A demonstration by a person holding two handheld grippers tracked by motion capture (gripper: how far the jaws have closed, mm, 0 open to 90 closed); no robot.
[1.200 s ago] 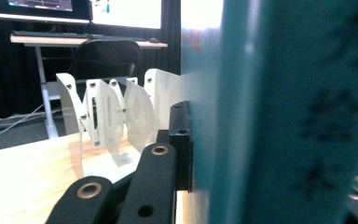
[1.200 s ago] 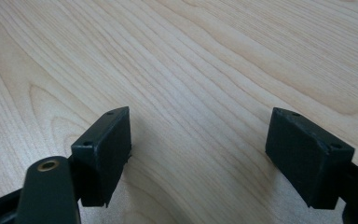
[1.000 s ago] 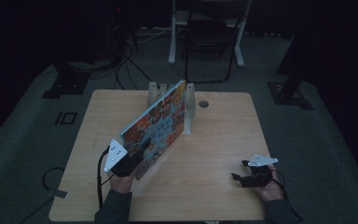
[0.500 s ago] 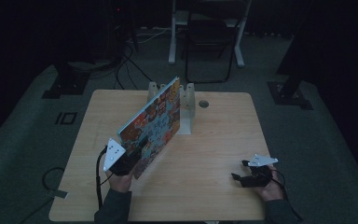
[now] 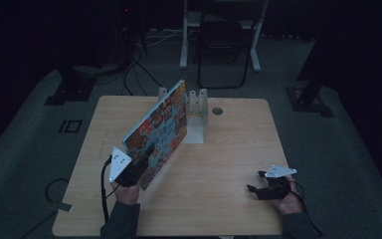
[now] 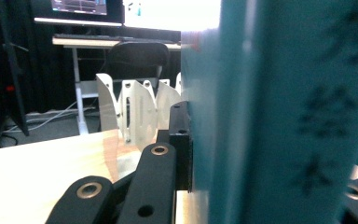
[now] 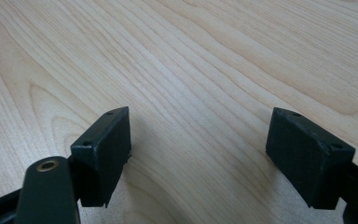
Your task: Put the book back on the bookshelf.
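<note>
Book (image 5: 159, 127) stands tilted on edge at the table's left, its near lower corner clamped in my left gripper (image 5: 129, 172). Its long axis runs from my hand toward the white rack (image 5: 197, 114) at the far middle. My right gripper (image 5: 271, 188) rests wide open, empty, at the near right.

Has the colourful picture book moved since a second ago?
Yes. The colourful picture book has tipped more upright, its top edge swinging left, away from the white slotted rack.

The worktop (image 7: 205, 56) is pale, smooth, matt wood grain, the book (image 5: 156, 132) on it has a glossy printed cover, and the white rack (image 6: 135, 112) behind the book looks like smooth plastic.
</note>
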